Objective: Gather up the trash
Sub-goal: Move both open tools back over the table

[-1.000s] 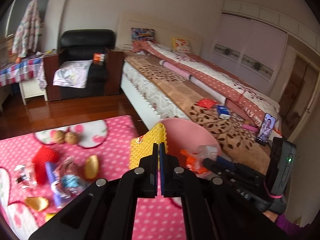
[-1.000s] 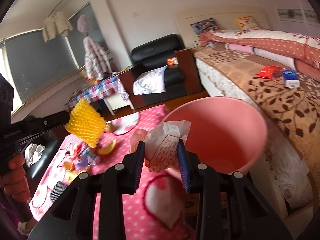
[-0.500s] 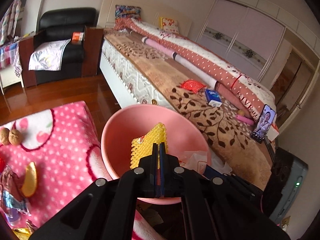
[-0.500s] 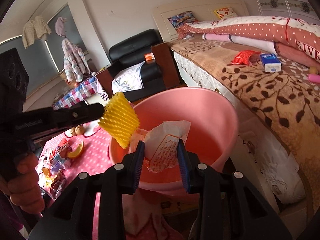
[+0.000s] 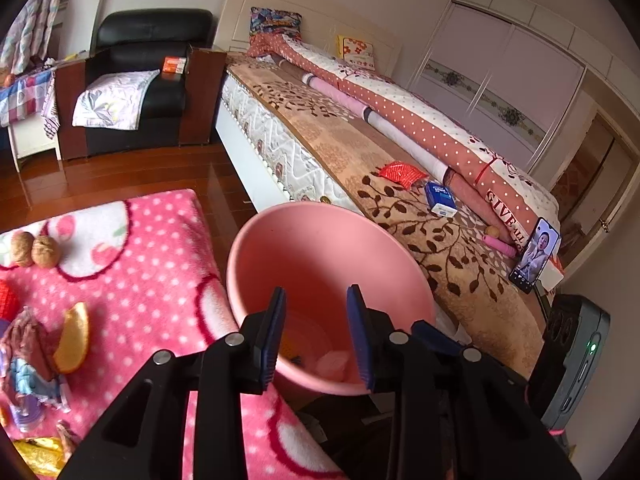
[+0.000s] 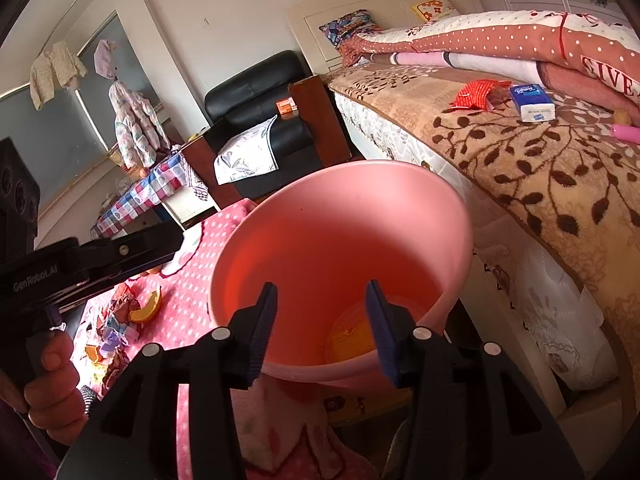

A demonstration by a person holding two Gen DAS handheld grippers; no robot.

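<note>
Both grippers, left (image 5: 316, 334) and right (image 6: 322, 328), hover spread wide and empty over a pink bin (image 6: 348, 216) holding dropped trash (image 6: 352, 336).

bucket bottom: the pink bucket (image 5: 320, 248) has its floor partly blocked by the left gripper (image 5: 316, 332), stuff inside too blurry to name
trash pile (image 5: 36, 360): cut off at the left edge
phone (image 5: 535, 254) screen: too tiny to read

smooth plastic bucket (image 6: 340, 216), fleecy blanket (image 5: 160, 272)
</note>
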